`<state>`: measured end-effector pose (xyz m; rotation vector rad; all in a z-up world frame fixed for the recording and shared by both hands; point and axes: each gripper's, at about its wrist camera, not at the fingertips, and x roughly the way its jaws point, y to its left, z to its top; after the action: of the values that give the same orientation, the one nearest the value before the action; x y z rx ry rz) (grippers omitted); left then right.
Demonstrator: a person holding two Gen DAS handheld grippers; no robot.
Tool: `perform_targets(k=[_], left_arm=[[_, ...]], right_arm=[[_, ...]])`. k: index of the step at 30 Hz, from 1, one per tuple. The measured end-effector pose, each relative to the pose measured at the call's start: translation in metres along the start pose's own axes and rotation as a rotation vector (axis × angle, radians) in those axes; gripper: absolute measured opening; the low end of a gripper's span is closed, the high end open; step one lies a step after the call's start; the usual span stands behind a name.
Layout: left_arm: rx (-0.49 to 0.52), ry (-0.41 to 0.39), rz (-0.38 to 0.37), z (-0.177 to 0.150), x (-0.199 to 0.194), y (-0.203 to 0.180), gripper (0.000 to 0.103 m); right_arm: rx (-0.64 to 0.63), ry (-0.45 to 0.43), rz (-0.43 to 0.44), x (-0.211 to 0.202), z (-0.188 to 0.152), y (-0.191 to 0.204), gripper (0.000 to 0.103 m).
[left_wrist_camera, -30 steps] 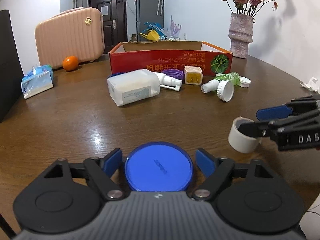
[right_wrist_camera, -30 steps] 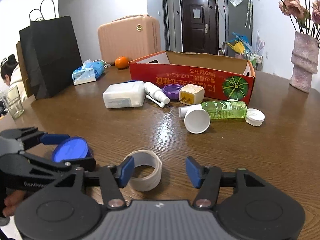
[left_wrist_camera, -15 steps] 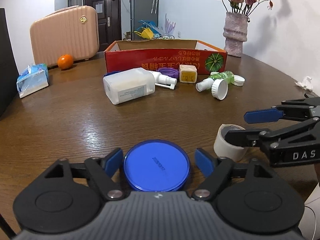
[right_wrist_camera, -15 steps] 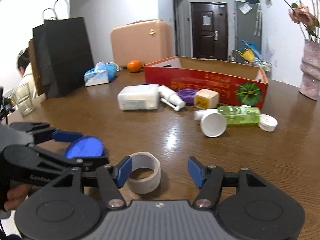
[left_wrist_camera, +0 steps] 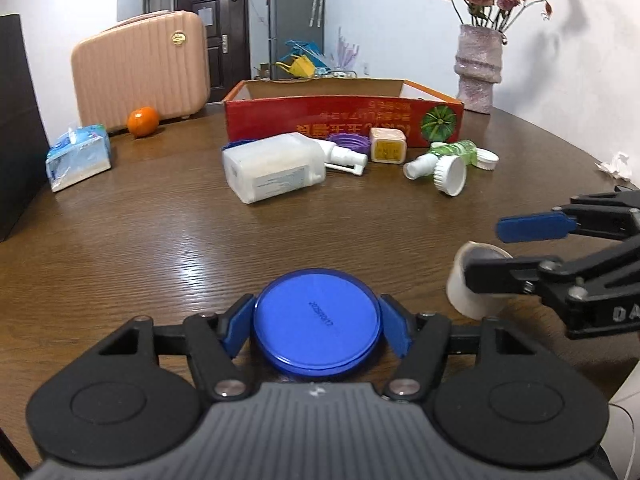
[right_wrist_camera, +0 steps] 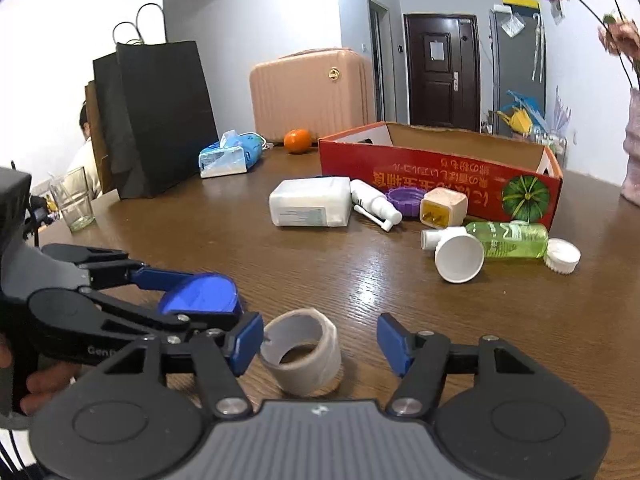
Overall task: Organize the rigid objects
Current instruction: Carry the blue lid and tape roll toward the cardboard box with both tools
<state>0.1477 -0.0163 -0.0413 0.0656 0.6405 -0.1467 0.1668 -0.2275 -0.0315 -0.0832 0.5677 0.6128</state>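
A round blue lid [left_wrist_camera: 316,324] lies flat on the wooden table [left_wrist_camera: 160,240] between the fingers of my left gripper [left_wrist_camera: 316,330]. Its jaws are closing, and both blue pads [left_wrist_camera: 239,330] touch the lid's rim. In the right wrist view, the left gripper [right_wrist_camera: 192,300] holds the lid [right_wrist_camera: 204,292] at the left. A whitish tape roll [right_wrist_camera: 300,352] stands on the table between the fingers of my right gripper [right_wrist_camera: 320,344], which is open, with a gap on the roll's right side. The red cardboard box [left_wrist_camera: 344,120] sits open at the back.
In front of the box lie a white flat bottle [left_wrist_camera: 272,168], a spray bottle [left_wrist_camera: 344,158], a purple lid [left_wrist_camera: 348,144], a small yellow-labelled jar [left_wrist_camera: 387,145], a green bottle [right_wrist_camera: 508,240] and white caps [right_wrist_camera: 460,258]. Further off are an orange [left_wrist_camera: 143,121], tissue pack [left_wrist_camera: 78,156], suitcase [left_wrist_camera: 140,68], vase [left_wrist_camera: 478,68], black bags [right_wrist_camera: 160,120] and glass [right_wrist_camera: 76,204].
My left gripper's fingers have closed in onto the blue lid's rim. The right gripper has turned slightly around the tape roll, which stays on the table.
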Motion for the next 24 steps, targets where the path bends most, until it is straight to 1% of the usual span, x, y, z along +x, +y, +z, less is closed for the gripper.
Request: perform_targets(k=[3, 7, 10, 11, 13, 14, 17, 20, 24], left_arm=[[-0.017, -0.008, 0.017, 0.002, -0.001, 0.005, 0.067], [-0.031, -0.017, 0.027, 0.003, -0.003, 0.012, 0.067], [-0.032, -0.019, 0.037, 0.004, -0.002, 0.013, 0.067], [-0.036, -0.02, 0.038, 0.004, -0.002, 0.014, 0.067], [-0.037, -0.031, 0.038, 0.006, -0.003, 0.015, 0.067], [-0.036, -0.036, 0.038, 0.007, -0.003, 0.015, 0.067], [-0.048, -0.049, 0.033, 0.013, -0.004, 0.02, 0.067], [-0.065, -0.077, 0.017, 0.027, -0.004, 0.026, 0.067], [-0.057, -0.15, -0.028, 0.065, 0.004, 0.037, 0.067]], right_arm=[[0.001, -0.012, 0.0, -0.005, 0.0, 0.001, 0.062], [-0.025, -0.011, 0.035, -0.008, -0.002, 0.008, 0.063], [-0.03, -0.004, 0.011, 0.002, -0.006, 0.011, 0.063], [-0.03, 0.008, -0.01, 0.007, -0.007, 0.012, 0.061], [-0.038, 0.024, -0.044, 0.016, -0.007, 0.015, 0.046], [-0.039, 0.028, -0.04, 0.019, -0.006, 0.016, 0.043], [-0.016, 0.023, -0.014, 0.022, 0.0, 0.013, 0.042], [-0.012, -0.007, -0.027, 0.019, 0.01, 0.008, 0.042], [-0.012, -0.071, -0.069, 0.015, 0.035, -0.012, 0.042]])
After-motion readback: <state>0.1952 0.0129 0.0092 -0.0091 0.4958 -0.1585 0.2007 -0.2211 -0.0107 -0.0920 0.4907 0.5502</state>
